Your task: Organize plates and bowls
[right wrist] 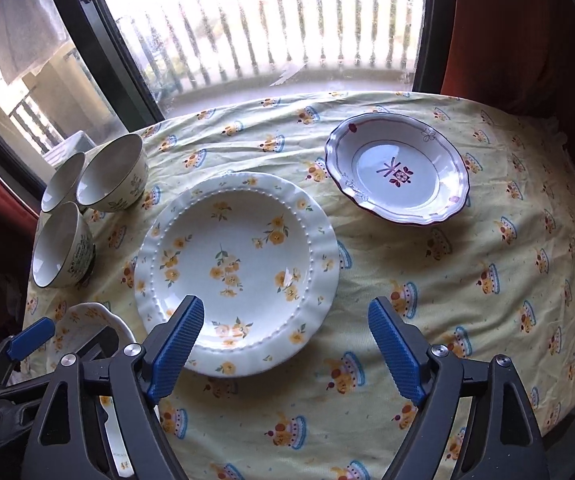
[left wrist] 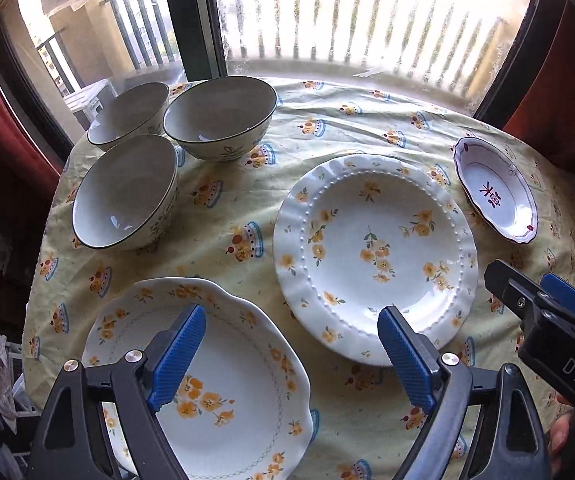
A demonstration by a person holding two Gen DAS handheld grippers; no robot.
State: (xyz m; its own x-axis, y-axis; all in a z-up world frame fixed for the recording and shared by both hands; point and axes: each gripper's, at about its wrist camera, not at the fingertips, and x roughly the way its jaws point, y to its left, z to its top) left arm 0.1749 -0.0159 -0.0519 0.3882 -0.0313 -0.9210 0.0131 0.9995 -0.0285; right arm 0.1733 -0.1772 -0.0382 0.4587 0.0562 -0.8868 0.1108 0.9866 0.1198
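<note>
So both grippers are up over the worktop with nothing in them. The left gripper has its blue fingers spread wide, hanging above the near-left scalloped plate with the orange flowers. The right gripper is wide too, empty, over the near edge of the big beaded-rim plate in the middle.

Dishes are all spread out on the yellow patterned tablecloth. Three bowls with dark rims sit bunched together at the far left, close to each other; can't tell if they actually touch. The small dish with the purple mark in its centre sits alone at the far right, well apart from the big plate. Nothing is stacked, every piece sits on the cloth. There's a window right behind the far edge.
</note>
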